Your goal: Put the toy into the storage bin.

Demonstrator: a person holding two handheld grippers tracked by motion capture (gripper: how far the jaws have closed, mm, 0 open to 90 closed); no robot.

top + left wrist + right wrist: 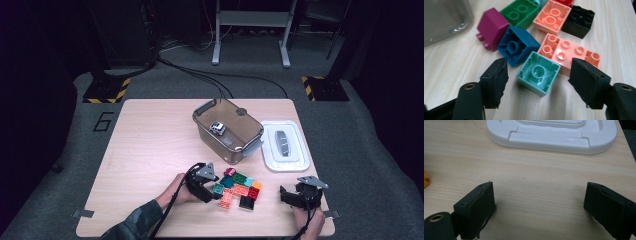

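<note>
We bring left gripper (537, 82) down over mint brick (538, 73), which lies studs-down, hollow side up, between our pads; jaws stand apart, not pressing it (gap on both sides), so nothing gripped yet. Just beyond fingertips: teal brick (517, 46), salmon plate (571, 54), magenta brick (492, 28), green one (521, 13), black one (579, 20). We rest right gripper (539, 206) wide open over bare wood, idle; white lid (551, 135) lies ahead. Farther: open clear bin (227, 131) holding toy car (217, 128), likely bricks' destination. Pale wooden table (150, 145), grey carpet, dark room.
</note>
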